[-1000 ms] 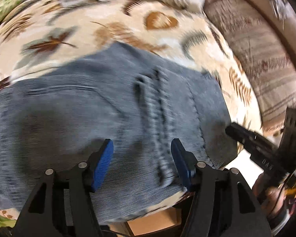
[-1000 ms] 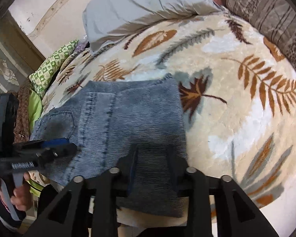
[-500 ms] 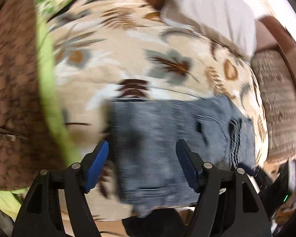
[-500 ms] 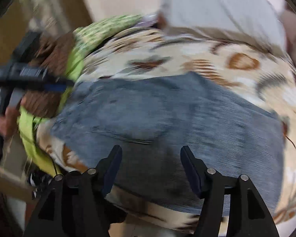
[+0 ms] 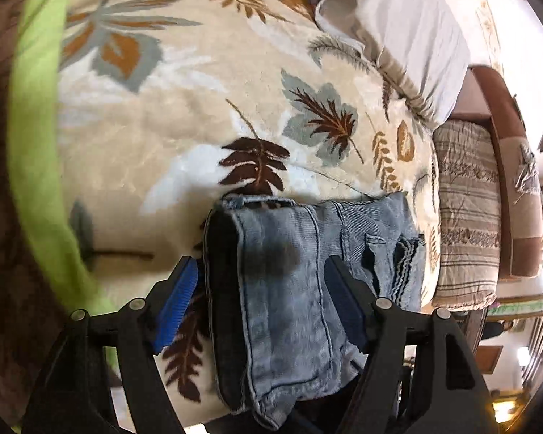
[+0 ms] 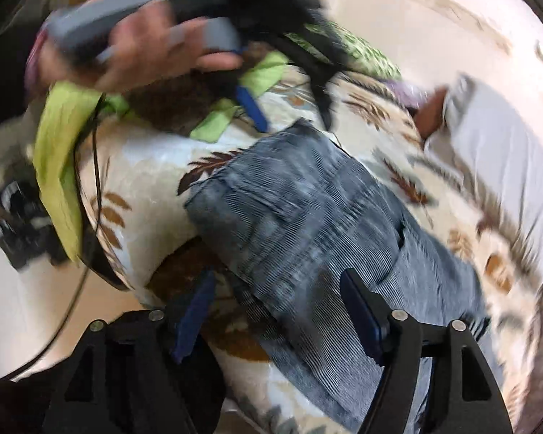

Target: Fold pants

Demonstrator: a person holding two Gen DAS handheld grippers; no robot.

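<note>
Left wrist view, item one: pants (image 5: 289,289), blue-grey denim, already folded into a thick compact bundle, lying at lower centre of the frame on a leaf-print blanket (image 5: 199,108) near its front edge; a grey pillow (image 5: 398,36) sits at upper right, a green cloth (image 5: 32,144) along the left. Left gripper (image 5: 260,300): jaws wide, straddling the bundle's left end, one blue pad beside the folded edge and the other over the denim, neither pressing, nothing held. Right wrist view, item two, blurred: right gripper (image 6: 275,322) likewise wide and empty above the bundle's near end; the person's left hand (image 6: 126,47) and its tool show at upper left. Handling note, as judgement: the step appears to be taking the short end for a last fold or a tidy; both pairs of pads should bite through all layers at matching corners, lift level and lay the edge square. Change from the earlier frames: the left gripper stood over the middle of the denim a second ago and now sits at its left end; both sets of jaws have just been opening, the right from much narrower.
</note>
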